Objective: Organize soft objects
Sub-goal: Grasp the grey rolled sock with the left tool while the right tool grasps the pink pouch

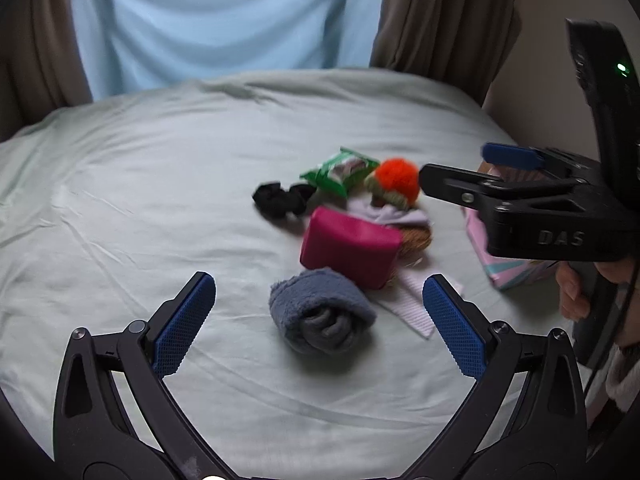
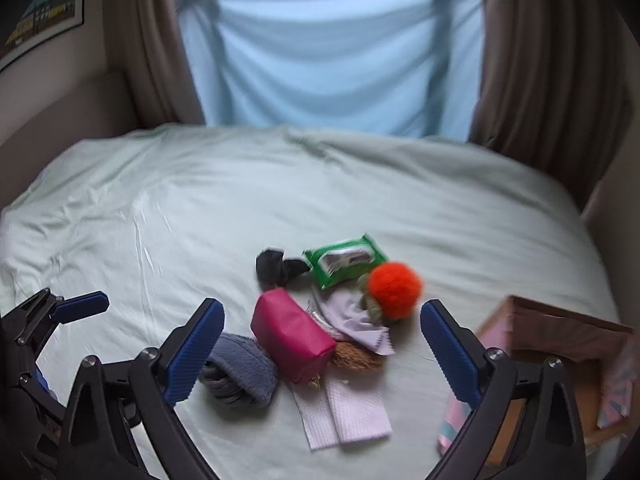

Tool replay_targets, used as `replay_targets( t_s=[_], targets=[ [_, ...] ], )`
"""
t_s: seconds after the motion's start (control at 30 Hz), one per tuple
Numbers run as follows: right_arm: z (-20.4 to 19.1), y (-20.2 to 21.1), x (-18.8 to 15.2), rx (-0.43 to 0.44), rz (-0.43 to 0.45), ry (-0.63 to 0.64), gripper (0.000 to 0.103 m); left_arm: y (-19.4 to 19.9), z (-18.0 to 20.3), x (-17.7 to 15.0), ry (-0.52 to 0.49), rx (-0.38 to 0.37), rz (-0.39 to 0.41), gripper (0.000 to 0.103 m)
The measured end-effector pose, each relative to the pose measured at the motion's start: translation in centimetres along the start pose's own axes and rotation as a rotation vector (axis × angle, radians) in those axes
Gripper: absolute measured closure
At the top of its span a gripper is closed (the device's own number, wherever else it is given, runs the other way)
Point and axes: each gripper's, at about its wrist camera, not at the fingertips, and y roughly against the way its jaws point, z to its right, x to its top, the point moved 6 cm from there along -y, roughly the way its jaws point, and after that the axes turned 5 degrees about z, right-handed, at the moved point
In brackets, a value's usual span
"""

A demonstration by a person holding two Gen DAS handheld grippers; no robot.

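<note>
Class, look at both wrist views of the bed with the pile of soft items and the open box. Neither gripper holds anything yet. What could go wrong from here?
1. The items overlap: the pink pouch lies against the rolled grey towel and over the white cloth, so one grab might drag its neighbours.
2. The left gripper and right gripper, both open, approach the same pile and could collide.
3. The box sits at the bed's edge and could be nudged off.

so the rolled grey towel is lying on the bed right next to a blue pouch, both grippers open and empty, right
Not quite: the pouch is pink, not blue, as the left wrist view shows. The rolled grey towel does lie beside it on the bed, and the left gripper and right gripper are open and empty.
</note>
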Motion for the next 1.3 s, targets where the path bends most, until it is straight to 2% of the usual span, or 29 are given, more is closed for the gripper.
replay_targets(
  t_s=[0.2,0.33,0.4,0.53,0.6,0.67,0.73,0.83,0.93,1.1,1.3],
  targets=[
    [-0.9,-6.7,-2.2,0.096,-0.067,0.092,0.019,-5.9,-0.5,-2.5,0.016,-0.035,-0.051,0.001],
    [-1.7,-10.0,-3.7,0.173,-0.115,0.171,0.024,-8.4,0.0,-3.7,0.009,-0.045,-0.072,0.001],
    [-1.9,-11.3,-4.3,0.201,-0.142,0.186,0.031,-9.4,0.4,-4.2,0.0,-0.047,-0.085,0.001],
    [-2.4,-12.6,-5.2,0.248,-0.169,0.212,0.039,-11.0,0.7,-4.9,-0.006,-0.05,-0.103,0.001],
    [-3.0,-12.8,-5.5,0.274,-0.182,0.22,0.048,-11.2,0.8,-5.1,-0.008,-0.04,-0.11,0.002],
    [-3.4,-12.8,-5.8,0.27,-0.178,0.239,0.049,-11.6,0.6,-5.1,0.003,-0.035,-0.115,0.006],
    [-3.8,-12.8,-6.0,0.274,-0.179,0.246,0.053,-11.9,0.2,-5.3,0.015,-0.031,-0.127,0.021],
    [-4.5,-12.2,-6.3,0.274,-0.185,0.258,0.06,-12.1,-0.3,-5.3,0.02,-0.033,-0.132,0.033],
    [-5.2,-11.7,-6.7,0.265,-0.182,0.298,0.072,-12.0,-0.4,-5.1,0.017,-0.038,-0.127,0.042],
    [-5.6,-11.4,-6.6,0.26,-0.176,0.303,0.084,-11.3,-0.3,-4.6,0.0,-0.039,-0.117,0.049],
    [-5.5,-10.1,-5.5,0.229,-0.159,0.259,0.086,-9.0,-0.7,-3.5,0.007,-0.039,-0.094,0.051]
  ],
)
